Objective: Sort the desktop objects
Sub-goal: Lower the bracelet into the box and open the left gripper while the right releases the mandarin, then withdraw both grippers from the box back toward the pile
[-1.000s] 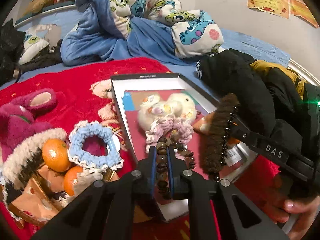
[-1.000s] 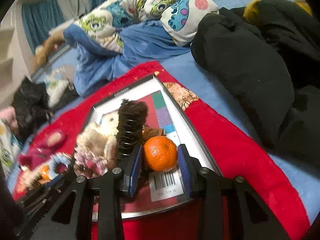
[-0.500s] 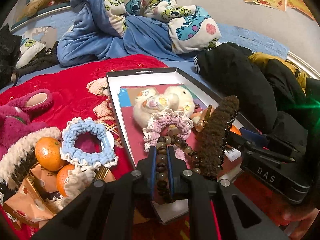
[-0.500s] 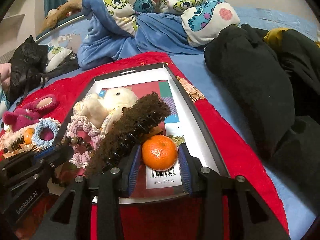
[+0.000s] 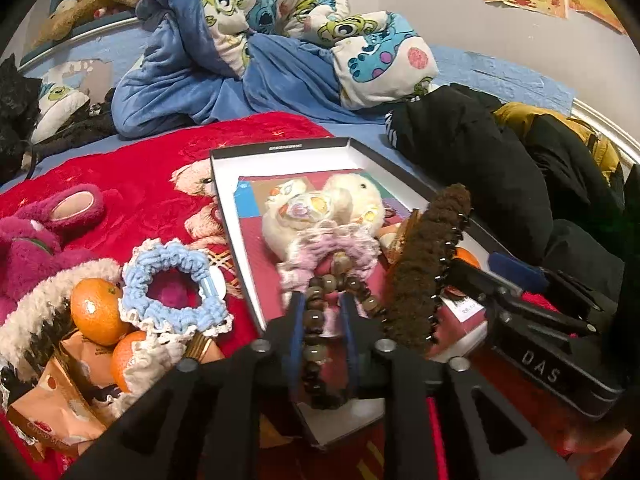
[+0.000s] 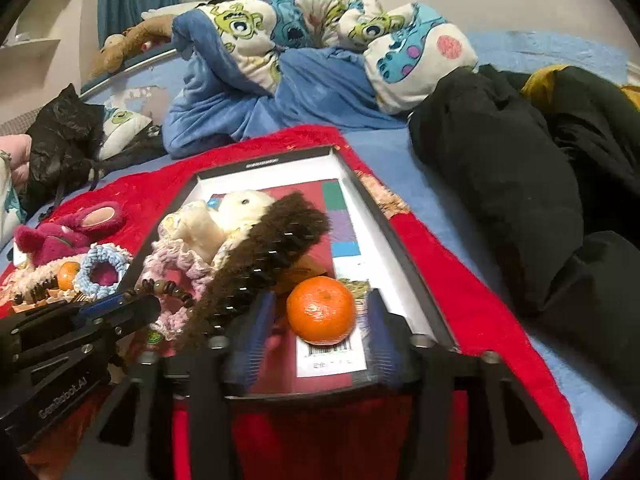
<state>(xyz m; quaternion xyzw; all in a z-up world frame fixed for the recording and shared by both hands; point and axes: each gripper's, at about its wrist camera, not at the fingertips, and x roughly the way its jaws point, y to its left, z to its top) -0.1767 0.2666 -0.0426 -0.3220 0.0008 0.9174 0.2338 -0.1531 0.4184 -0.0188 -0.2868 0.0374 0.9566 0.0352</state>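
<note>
Red blanket on a cluttered bed; shallow box (image 6: 416,300) on it. Right gripper (image 6: 320,332) has just been opening, tangerine (image 6: 321,310) loose between the pads in the box. Left gripper (image 5: 323,332) also just opening, bead bracelet (image 5: 320,320) draped between. Tangerine: firm, rolls; take across its middle. Beads: slippery, limp.

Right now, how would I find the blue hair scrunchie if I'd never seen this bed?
Find the red blanket, then look just left of the shallow black-rimmed box. The blue scrunchie lies there against two oranges, outside the box. The pink scrunchie lies inside the box.
</note>
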